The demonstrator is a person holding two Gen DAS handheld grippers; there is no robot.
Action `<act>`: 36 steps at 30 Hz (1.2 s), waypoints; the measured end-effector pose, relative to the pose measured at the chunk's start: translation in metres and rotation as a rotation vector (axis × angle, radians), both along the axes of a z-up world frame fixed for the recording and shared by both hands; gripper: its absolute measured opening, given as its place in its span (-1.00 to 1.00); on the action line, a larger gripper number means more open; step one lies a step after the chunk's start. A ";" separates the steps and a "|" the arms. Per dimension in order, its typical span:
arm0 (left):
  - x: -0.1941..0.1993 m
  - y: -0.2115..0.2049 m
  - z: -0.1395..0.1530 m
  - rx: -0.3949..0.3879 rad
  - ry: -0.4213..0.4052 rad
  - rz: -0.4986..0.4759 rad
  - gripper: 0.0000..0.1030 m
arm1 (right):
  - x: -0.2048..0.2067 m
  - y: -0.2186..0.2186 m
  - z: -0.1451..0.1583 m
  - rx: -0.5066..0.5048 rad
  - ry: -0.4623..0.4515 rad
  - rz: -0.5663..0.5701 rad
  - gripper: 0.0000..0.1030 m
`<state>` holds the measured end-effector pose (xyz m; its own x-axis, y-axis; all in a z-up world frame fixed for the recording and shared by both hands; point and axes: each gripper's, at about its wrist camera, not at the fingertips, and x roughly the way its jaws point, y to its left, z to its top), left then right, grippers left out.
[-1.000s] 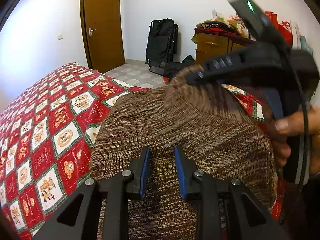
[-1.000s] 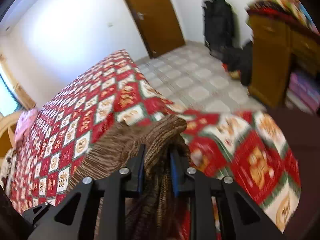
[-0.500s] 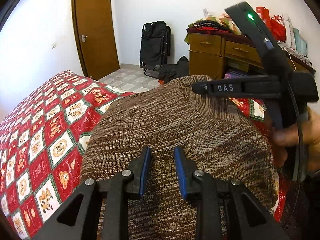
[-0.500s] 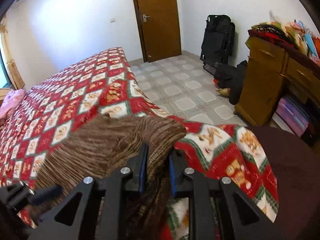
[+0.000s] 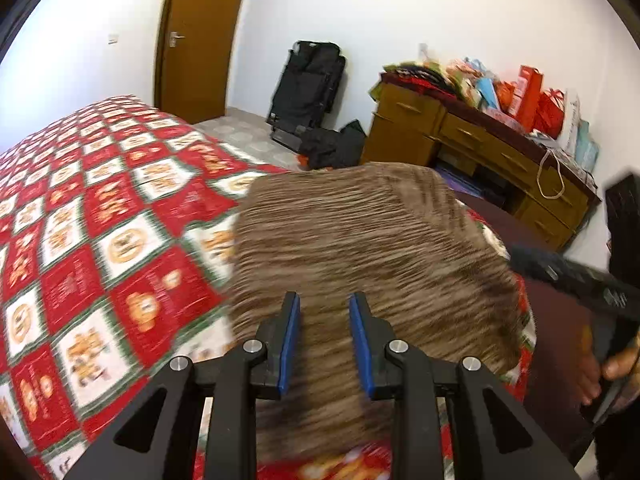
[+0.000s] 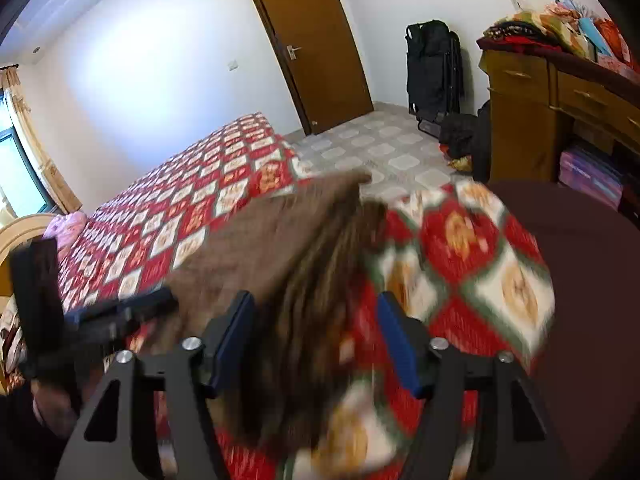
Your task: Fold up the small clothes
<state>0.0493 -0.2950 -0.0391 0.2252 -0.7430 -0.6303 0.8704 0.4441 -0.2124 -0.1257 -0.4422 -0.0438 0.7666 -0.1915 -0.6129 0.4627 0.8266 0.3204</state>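
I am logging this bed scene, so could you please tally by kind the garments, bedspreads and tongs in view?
Brown knitted garment: 1
Red patchwork bedspread: 1
Tongs: 2, the left tongs and the right tongs, whose jaws are opening over the garment's edge
Total: 4

Bedroom in a private home. Bed covered by a red, white and green patchwork-print quilt with bear motifs [image 6: 224, 184], spreading ahead and left of the right gripper's fingers. Beyond the fingers, a closed brown wooden door with a metal lever handle [image 6: 316, 44] in a plain white wall [image 6: 152, 64]. Floor of pale patterned tiles [image 6: 384, 148]. Ahead and right of the fingers, a brown wooden dresser with drawers [image 5: 460, 136], its top heaped with folded fabrics, coloured boxes and red gift bags [image 5: 520, 88]. A black folded chair or stroller [image 6: 434, 64] leans on the wall. Far left, a curtained window [image 6: 20, 152].
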 end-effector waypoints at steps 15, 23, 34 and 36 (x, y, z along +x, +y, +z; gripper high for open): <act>0.026 0.021 -0.041 -0.021 0.237 0.060 -0.29 | 0.018 0.038 -0.045 0.109 0.078 0.057 0.36; 0.031 0.040 -0.053 -0.045 0.341 0.074 -0.08 | 0.020 0.042 -0.042 0.221 0.061 0.121 -0.57; -0.004 0.028 -0.032 0.045 0.219 -0.037 -0.19 | -0.014 0.022 -0.071 0.493 -0.002 0.043 -0.61; -0.003 0.032 -0.034 0.049 0.221 -0.020 -0.19 | -0.013 0.023 -0.073 0.482 0.009 0.036 -0.60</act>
